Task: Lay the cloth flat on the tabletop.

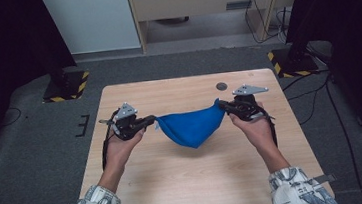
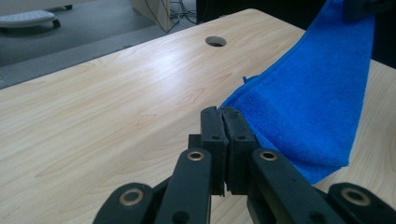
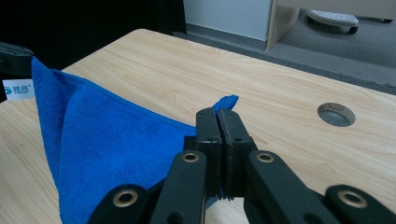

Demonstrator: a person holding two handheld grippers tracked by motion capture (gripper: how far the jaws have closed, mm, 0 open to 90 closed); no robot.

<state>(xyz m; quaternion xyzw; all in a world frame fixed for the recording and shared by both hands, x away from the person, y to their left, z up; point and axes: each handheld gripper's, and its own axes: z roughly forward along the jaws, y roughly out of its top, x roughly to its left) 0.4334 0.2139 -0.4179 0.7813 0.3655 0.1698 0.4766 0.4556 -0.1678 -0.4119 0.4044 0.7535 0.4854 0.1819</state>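
**Blue cloth held up by two corners over the table**

While both hands stay low over the wooden table [image 1: 142, 186], a blue cloth [image 1: 191, 126] hangs stretched between the two grippers; its top edge runs nearly straight from one to the other, and its middle sags to a point above the tabletop, though whether that lowest tip brushes the wood is hard to tell from above. The left gripper [image 1: 151, 119] has its jaws clamped on the cloth's left corner; in the left gripper view the black pads meet tightly with the blue fabric [image 2: 308, 107] running off to the right. The right gripper [image 1: 221, 105] pinches the opposite corner, a small tuft of cloth [image 3: 226, 100] poking out past its closed jaws; a round cable hole [image 1: 221, 86] lies in the table just beyond it.
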